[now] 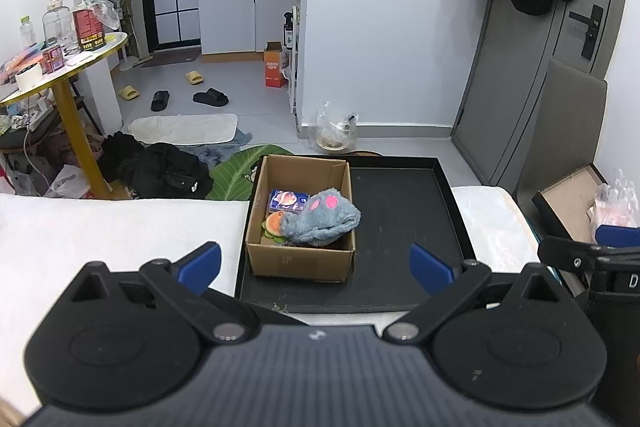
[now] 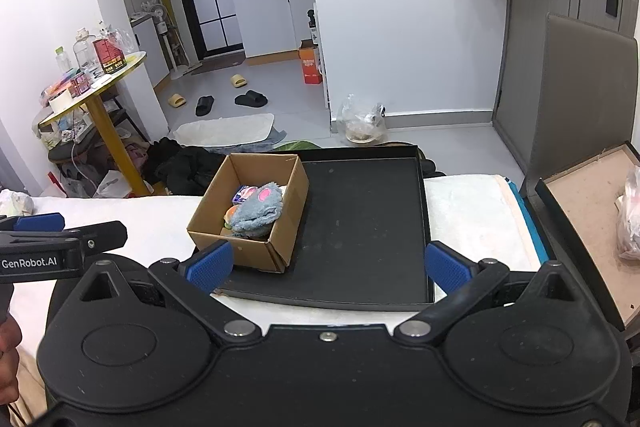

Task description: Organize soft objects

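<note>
Plush toys sit already inside the cardboard box (image 1: 300,263), which stands in the left part of the black tray (image 1: 404,227), at the centre of both views; I judge the box is the collecting place. The grey plush (image 1: 322,219) lies on top, above a small burger toy (image 1: 274,223). Its long axis runs from lower left to upper right, and 2 pink spots face up. The left tool (image 1: 316,265) and the right tool (image 2: 326,265) are both wide and hold nothing, near the tray's front edge.
</note>
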Motion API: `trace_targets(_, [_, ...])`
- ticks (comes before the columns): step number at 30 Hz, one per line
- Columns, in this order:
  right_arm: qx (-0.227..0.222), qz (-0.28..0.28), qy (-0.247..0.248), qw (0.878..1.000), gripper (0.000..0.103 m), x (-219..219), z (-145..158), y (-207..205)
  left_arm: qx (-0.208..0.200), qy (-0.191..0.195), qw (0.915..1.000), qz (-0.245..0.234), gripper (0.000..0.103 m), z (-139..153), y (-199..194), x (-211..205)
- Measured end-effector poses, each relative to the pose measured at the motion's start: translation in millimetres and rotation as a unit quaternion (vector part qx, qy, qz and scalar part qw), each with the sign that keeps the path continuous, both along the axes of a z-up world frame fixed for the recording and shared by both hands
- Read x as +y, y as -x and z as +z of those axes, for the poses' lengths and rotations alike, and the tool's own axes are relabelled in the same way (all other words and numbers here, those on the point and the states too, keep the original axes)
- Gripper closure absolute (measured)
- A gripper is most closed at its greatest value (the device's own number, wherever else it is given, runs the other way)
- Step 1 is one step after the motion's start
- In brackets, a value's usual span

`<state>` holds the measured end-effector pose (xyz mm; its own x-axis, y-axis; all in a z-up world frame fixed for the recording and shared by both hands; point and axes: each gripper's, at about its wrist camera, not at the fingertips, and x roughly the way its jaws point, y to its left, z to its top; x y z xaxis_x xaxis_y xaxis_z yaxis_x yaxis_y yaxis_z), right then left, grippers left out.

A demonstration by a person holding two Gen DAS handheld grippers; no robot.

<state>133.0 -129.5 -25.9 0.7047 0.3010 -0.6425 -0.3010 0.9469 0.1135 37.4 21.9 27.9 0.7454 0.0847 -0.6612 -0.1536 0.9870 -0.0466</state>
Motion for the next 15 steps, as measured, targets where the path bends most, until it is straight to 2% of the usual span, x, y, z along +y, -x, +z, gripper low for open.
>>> trace_targets(15, [-0.006, -0.003, 0.008, 1.0, 0.0, -1.9, 0.5, 0.9, -0.005, 0.006, 0.9999, -0.01, 0.003, -1.4, -1.4, -0.5])
